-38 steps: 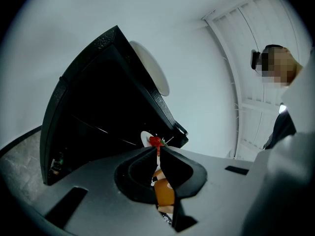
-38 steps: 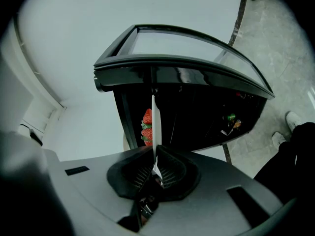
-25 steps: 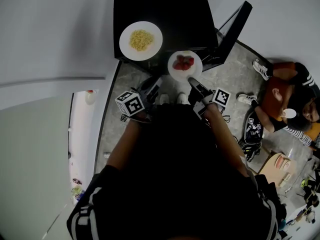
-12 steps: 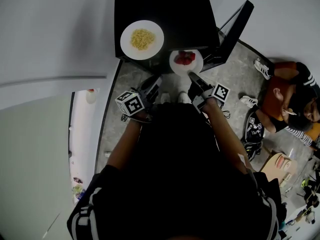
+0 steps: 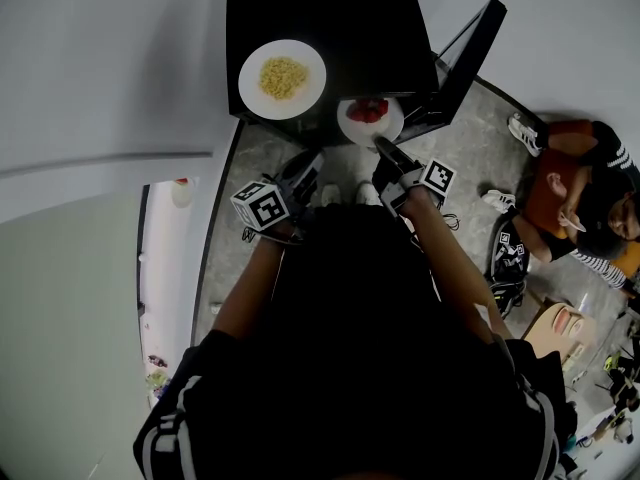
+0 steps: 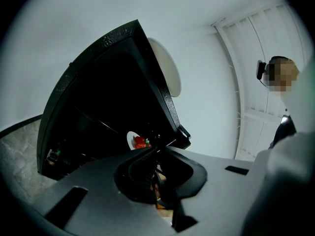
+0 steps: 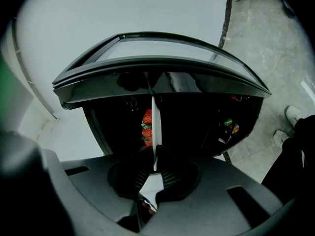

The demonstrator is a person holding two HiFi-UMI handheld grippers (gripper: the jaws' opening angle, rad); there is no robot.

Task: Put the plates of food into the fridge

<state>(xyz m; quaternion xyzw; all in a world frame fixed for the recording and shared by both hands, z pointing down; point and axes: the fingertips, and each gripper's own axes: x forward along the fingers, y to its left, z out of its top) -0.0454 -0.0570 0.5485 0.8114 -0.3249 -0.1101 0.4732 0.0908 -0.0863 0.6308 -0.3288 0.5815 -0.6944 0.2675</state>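
- My right gripper (image 7: 155,167) is clamped narrowly on the near rim of the strawberry plate (image 7: 155,124), which that gripper's view shows edge-on, running straight ahead from my jaws
- My left gripper (image 6: 157,154) hangs just left of it, jaws drawn together on nothing, taking no part
- A second ago the strawberry plate (image 5: 368,118) sat fully in the open in front of the fridge (image 5: 330,8); now its far half is tucked under the fridge's top edge, so the plate has started to enter the opening
- The strawberries (image 7: 147,124) sit against the dark interior, and I judge the plate needs to go further in and come down onto a shelf before I let go; I cannot make out the shelf
- The door (image 5: 465,58) stands open at the right, clear of my path
- The noodle plate (image 5: 282,78) lies on the fridge's top, untouched, so half the task is still ahead
- Well beyond, a person (image 5: 580,208) sits on the floor
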